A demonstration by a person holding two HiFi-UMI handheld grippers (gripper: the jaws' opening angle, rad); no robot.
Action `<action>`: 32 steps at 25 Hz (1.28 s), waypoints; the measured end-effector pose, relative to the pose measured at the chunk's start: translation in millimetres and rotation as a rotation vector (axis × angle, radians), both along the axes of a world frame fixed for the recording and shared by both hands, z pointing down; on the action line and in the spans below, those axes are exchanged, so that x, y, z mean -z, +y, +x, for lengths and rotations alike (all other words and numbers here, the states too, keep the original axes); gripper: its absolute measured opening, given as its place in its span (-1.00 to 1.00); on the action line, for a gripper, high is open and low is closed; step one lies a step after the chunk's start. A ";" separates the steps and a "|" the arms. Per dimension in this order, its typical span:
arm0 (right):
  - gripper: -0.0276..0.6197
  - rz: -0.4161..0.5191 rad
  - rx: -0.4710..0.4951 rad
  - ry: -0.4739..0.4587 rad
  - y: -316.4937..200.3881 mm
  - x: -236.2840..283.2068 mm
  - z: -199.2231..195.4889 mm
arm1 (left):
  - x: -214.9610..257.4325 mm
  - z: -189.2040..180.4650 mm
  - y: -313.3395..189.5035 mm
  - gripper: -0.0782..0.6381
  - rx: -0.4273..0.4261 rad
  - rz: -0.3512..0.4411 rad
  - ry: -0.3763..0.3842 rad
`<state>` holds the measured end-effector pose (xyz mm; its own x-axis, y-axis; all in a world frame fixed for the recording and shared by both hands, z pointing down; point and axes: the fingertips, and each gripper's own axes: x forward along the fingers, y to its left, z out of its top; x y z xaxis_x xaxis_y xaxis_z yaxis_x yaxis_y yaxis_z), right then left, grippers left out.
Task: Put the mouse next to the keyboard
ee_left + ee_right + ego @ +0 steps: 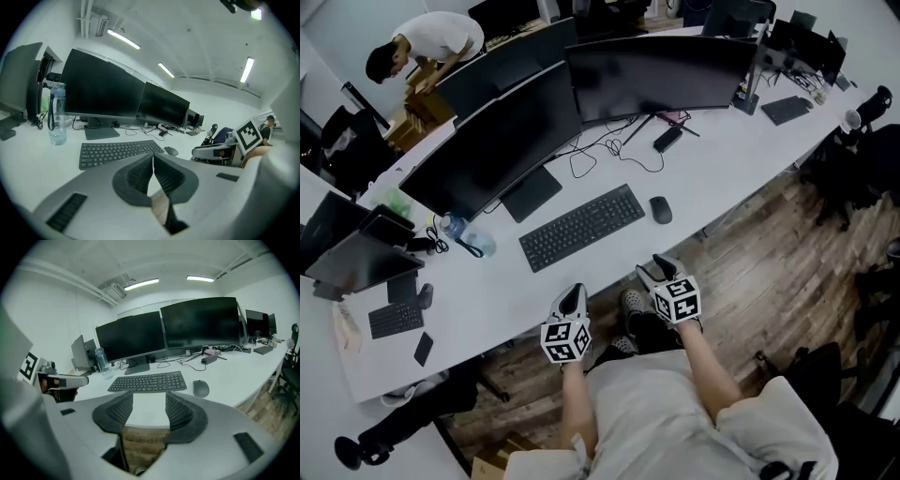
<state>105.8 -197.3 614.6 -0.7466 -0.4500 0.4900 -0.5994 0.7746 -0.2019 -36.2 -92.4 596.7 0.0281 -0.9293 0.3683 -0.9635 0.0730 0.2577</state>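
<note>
**Supervisor:** How did the mouse look, and where was it?

**Inspector:** The mouse was a small, dark grey, smooth oval. It lay flat on the white desk, just right of the black keyboard and level with its right end. A narrow strip of bare desk separated them, so they were not touching.

**Supervisor:** And the tools?

**Inspector:** Both were held over the near edge of the desk, well apart from the mouse. The left gripper had its ribbed pads pressed together with nothing between them. The right gripper had its jaws moderately apart and empty — only the desk edge and the wooden floor showed through the gap.

**Supervisor:** Any containers?

**Inspector:** Two. A clear water bottle stood upright at the far left of the keyboard, near the left monitor's stand; its fill level could not be made out. A cardboard box sat beyond the desk at far left, with a person bent over it — its contents were hidden.
</note>
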 end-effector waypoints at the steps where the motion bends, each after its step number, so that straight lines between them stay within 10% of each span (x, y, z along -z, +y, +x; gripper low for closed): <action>1: -0.25 0.004 -0.001 -0.003 1.4 1.4 1.5 | 0.2 1.5 2.5 -0.71 0.002 0.001 0.000; 16: -0.90 0.043 -0.045 -0.051 15.2 11.9 23.9 | 2.2 20.3 22.3 -0.71 -0.019 0.003 -0.024; 32: -0.91 0.043 -0.043 -0.058 17.8 11.6 34.0 | 4.4 27.4 21.8 -0.71 -0.020 0.007 -0.035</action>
